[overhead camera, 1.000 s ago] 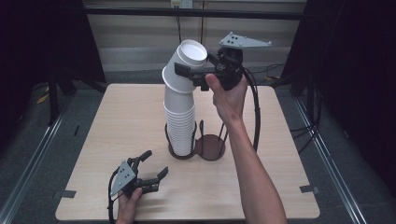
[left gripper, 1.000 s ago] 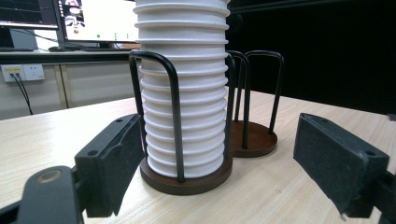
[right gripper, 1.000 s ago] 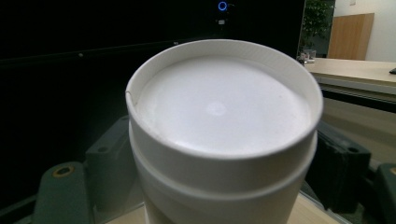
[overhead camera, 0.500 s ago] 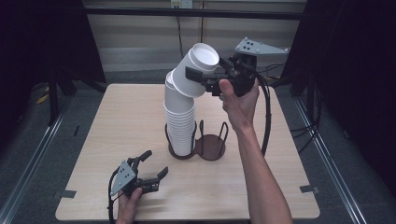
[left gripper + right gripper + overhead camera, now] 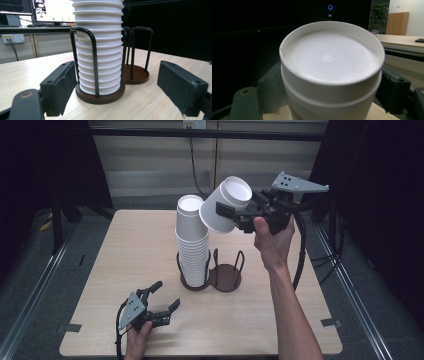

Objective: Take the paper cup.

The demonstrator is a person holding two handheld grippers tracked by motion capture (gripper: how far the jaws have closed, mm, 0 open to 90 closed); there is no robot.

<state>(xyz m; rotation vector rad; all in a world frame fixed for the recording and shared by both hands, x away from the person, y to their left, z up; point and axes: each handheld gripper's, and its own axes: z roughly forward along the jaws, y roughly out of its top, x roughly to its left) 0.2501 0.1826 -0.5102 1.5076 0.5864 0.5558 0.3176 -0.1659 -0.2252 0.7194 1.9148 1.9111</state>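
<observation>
Right gripper (image 5: 231, 215) is pinching a white cup (image 5: 225, 205) upside down, tilted, in the air just right of the cup stack (image 5: 192, 245) standing in the holder (image 5: 227, 280). Left gripper (image 5: 162, 302) is resting near-left on the table (image 5: 125, 250), jaws spread, empty.

The cup (image 5: 226, 206) looks like white paper, smooth and matt. The stack (image 5: 192, 245) has ribbed paper rims. The holder (image 5: 225, 275) has thin shiny black metal bars and a dull brown base. The table (image 5: 125, 250) is pale, matt wood. The jaws are matt black plastic.
</observation>
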